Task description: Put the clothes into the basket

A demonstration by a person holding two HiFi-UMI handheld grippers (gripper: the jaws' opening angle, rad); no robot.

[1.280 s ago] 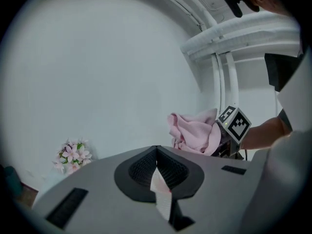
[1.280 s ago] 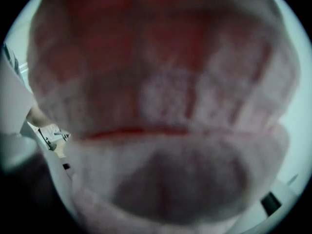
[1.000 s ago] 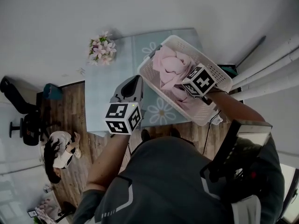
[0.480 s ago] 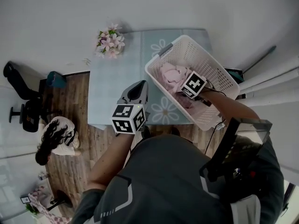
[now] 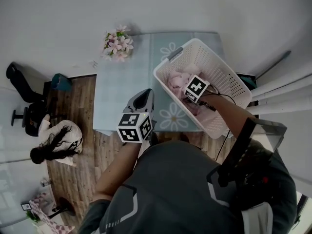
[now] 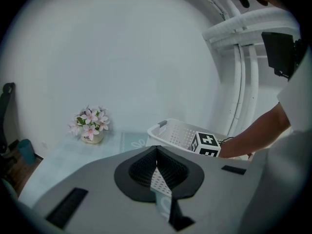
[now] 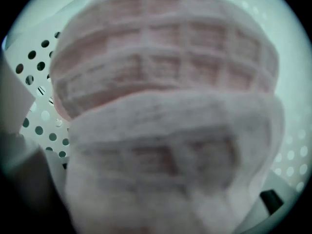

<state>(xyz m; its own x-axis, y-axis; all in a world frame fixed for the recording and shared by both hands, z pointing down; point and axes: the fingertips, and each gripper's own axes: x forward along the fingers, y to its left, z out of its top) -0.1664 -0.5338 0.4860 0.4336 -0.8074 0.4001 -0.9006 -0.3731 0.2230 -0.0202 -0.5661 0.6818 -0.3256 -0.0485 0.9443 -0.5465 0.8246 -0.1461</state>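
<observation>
A white perforated basket (image 5: 229, 82) stands on the right end of the pale blue table (image 5: 122, 91); its rim also shows in the left gripper view (image 6: 173, 129). Pink clothes (image 5: 174, 78) lie bunched inside it. My right gripper (image 5: 185, 92) reaches down into the basket and its wide-set jaws are closed on the bulky bundle. The pink waffle cloth (image 7: 165, 106) fills the right gripper view and hides the jaws. My left gripper (image 5: 144, 94) hovers over the table's front edge, left of the basket, shut and empty (image 6: 156, 155).
A small pot of pink flowers (image 5: 116, 47) stands at the table's far left corner (image 6: 90, 126). White pipes (image 5: 282, 89) run along the wall right of the basket. A person (image 5: 56, 143) and a black chair (image 5: 19, 116) are on the wooden floor at left.
The pink bundle, raised above the basket rim a second ago, has come down into the basket together with my right gripper. The left gripper has stayed almost in place.
</observation>
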